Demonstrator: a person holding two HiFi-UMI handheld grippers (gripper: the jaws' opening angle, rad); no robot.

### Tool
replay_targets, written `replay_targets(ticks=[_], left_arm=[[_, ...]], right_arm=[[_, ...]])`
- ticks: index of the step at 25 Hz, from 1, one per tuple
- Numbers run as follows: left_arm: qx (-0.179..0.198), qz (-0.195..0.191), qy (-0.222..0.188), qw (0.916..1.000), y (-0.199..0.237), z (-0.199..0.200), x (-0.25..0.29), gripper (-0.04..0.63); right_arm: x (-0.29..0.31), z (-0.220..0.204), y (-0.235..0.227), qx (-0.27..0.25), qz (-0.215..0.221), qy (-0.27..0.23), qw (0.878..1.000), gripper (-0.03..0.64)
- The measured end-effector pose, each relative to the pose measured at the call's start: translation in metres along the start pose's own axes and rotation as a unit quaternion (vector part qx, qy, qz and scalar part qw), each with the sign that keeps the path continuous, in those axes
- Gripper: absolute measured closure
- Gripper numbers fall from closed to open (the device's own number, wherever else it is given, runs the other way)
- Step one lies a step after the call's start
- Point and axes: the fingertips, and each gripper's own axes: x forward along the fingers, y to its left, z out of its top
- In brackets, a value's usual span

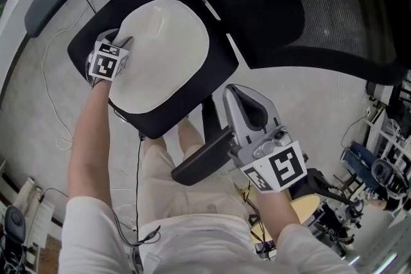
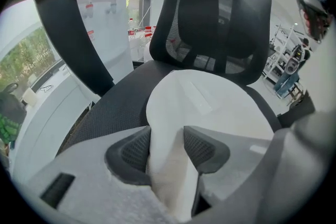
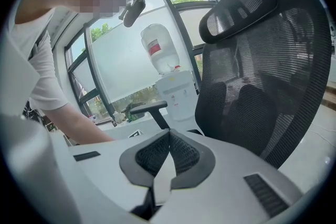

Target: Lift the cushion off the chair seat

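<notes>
A: Left gripper (image 2: 167, 140), status?
B: Jaws pinched the near-left edge of the white cushion (image 1: 164, 51). A fold of it was squeezed between the pads.
A: Where was the cushion?
B: It lay flat on the black chair seat (image 1: 221, 58). I'd judge the lift hadn't begun.
A: Right gripper (image 1: 236, 92)?
B: Jaws pressed together with nothing in them. It was held off the seat's front corner, just beside the near armrest (image 1: 202, 163).
A: How to do the lift well?
B: My call: keep the pinch firm and deep, since it was only an edge grip on soft stuff and could slip. Raise it slowly and fairly straight up. The free side would likely droop and drag, so go high enough to clear the seat and armrests. The right gripper could take the opposite edge if it sagged.
A: Any readable text?
B: None. The marker cube (image 1: 279, 170) carried black-and-white patterns, no words. In the right gripper view, the bottle (image 3: 156, 50) on the water dispenser (image 3: 176, 93) had a red label, too small to read.
</notes>
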Motion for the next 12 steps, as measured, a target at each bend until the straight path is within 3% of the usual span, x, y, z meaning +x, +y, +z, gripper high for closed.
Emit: replay_targets(ticks=[6, 12], left_arm=[[-0.011, -0.016, -0.004, 0.9998, -0.014, -0.005, -0.008, 0.454], [0.009, -0.022, -0.028, 0.9993, -0.024, 0.008, -0.025, 0.497]], right_arm=[[-0.006, -0.001, 0.011, -0.003, -0.004, -0.007, 1.0, 0.617], [-0.017, 0.0, 0.026, -0.005, -0.005, -0.016, 1.0, 0.617]])
